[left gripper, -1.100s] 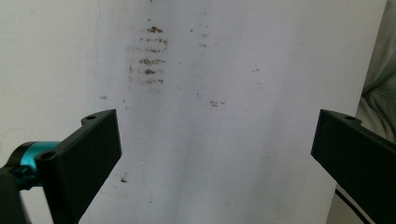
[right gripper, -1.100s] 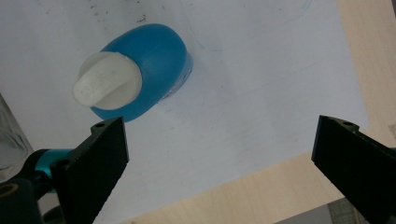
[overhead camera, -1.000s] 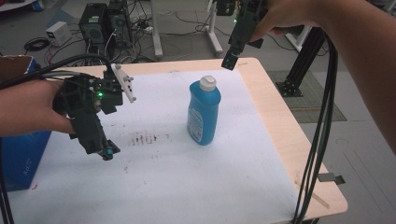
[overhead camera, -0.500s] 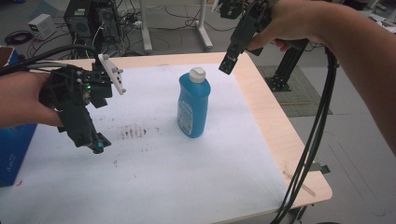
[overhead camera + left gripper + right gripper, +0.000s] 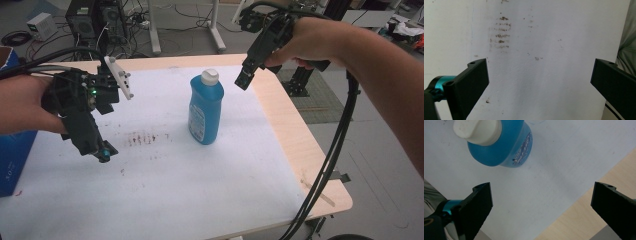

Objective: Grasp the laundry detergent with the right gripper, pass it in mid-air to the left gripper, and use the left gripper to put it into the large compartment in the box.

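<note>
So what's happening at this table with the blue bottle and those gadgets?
A person holds a two-jaw gripper in each hand over a table covered with a white sheet. A blue bottle with a white cap stands upright in the middle, untouched. The right gripper hovers open just beside and above the cap. The left gripper hangs open off to the side, above some brown stains on the sheet.

Right tongs (image 5: 243, 79) lower, nearer the bottle's white cap (image 5: 210, 76)

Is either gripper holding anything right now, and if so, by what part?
Nothing is held. The left gripper and right gripper are both open and empty; the blue bottle stands free on the table.
</note>
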The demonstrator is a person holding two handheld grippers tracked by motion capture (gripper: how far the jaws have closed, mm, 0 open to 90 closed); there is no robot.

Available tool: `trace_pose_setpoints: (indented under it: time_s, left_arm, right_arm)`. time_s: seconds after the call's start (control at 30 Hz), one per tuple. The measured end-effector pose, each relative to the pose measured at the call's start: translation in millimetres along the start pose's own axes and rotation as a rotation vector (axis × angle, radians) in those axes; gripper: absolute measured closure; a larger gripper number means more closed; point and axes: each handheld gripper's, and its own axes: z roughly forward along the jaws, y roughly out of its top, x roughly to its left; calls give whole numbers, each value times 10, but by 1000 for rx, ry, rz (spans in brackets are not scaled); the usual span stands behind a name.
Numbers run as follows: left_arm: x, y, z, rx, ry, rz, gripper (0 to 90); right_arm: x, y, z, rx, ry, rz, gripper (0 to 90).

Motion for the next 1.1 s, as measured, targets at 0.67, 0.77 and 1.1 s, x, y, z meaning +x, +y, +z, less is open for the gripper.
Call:
trace_pose_setpoints:
  time_s: [0.67,0.77,1.1]
  left_arm:
    - [15,-6,34,-9,-5,3,17]
    - [19,-3,40,-9,-5,4,16]
    - [10,-1,68,-22,-10,7,16]
  right_arm:
    - [233,-214,281,-64,4,172,32]
    - [265,-244,332,-71,12,183,32]
    - [289,-345,468,-118,1,259,32]
